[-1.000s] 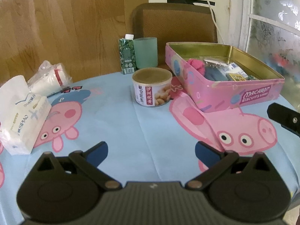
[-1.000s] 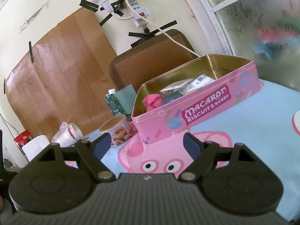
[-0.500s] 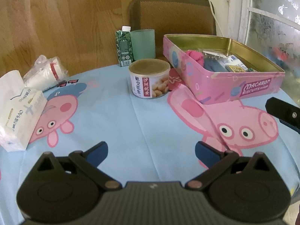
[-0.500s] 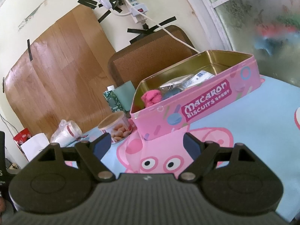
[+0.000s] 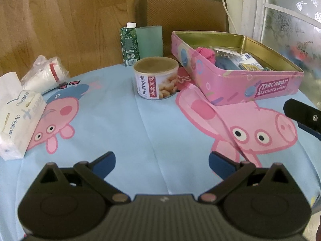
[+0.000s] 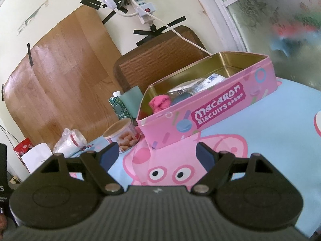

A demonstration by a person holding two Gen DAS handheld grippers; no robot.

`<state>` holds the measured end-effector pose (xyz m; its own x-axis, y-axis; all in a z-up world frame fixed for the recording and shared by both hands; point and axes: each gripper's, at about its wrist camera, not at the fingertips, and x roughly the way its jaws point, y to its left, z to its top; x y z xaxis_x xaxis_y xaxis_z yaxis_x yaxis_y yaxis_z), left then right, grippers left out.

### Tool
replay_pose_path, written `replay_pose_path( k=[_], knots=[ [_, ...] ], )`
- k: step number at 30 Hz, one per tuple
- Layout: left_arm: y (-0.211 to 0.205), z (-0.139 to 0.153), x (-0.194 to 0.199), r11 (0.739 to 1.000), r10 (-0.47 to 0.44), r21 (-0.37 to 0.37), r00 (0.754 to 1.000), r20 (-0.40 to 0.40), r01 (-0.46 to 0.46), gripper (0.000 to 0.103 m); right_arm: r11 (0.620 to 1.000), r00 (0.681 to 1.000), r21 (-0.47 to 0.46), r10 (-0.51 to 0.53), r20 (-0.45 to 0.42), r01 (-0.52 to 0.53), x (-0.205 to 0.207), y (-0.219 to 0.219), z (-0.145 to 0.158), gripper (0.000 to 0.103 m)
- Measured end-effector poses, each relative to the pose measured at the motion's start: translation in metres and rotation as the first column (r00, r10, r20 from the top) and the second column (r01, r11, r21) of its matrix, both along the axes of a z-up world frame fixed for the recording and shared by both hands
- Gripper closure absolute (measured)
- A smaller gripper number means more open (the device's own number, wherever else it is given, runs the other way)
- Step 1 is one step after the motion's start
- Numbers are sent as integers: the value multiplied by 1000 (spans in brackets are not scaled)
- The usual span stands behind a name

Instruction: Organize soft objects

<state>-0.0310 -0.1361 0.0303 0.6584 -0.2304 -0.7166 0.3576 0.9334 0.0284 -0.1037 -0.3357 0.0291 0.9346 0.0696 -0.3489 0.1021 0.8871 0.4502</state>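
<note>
Holding both tools over the table, you have the left gripper (image 5: 161,161) low in its frame, blue pads spread wide with only cloth between them; the right gripper (image 6: 157,153) likewise stands apart and empty.

Items before you:
- Tablecloth (image 5: 120,120): smooth pale blue fabric, creased down the middle, printed with pink cartoon pigs.
- Biscuit tin (image 5: 230,84): rectangular, glossy pink outside, dull gold inside, lid off, right of centre in the left view.
- Pink soft object (image 5: 204,53): fuzzy, crumpled, bright magenta, lying inside the tin at its left end, touching a rounded dark blue piece (image 5: 226,64). Flat packets (image 5: 248,59) fill the space to the right.
- Peanut can (image 5: 156,78): short cylinder, paper label, just left of the tin.
- Green carton (image 5: 129,44) and frosted teal cup (image 5: 149,41): side by side behind the can.
- Tissue pack (image 5: 18,120): soft white plastic, left edge.
- Bagged paper cups (image 5: 45,76): crinkled clear wrap, above the tissues.
</note>
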Motion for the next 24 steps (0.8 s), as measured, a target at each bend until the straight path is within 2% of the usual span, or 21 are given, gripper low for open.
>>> replay_pose_path(
  k=[24],
  knots=[
    [-1,-3,0,1000,-1,-1,1000,-10,1,0,1000,1000,1,1,-2,-1,0,0,-1,17]
  ],
)
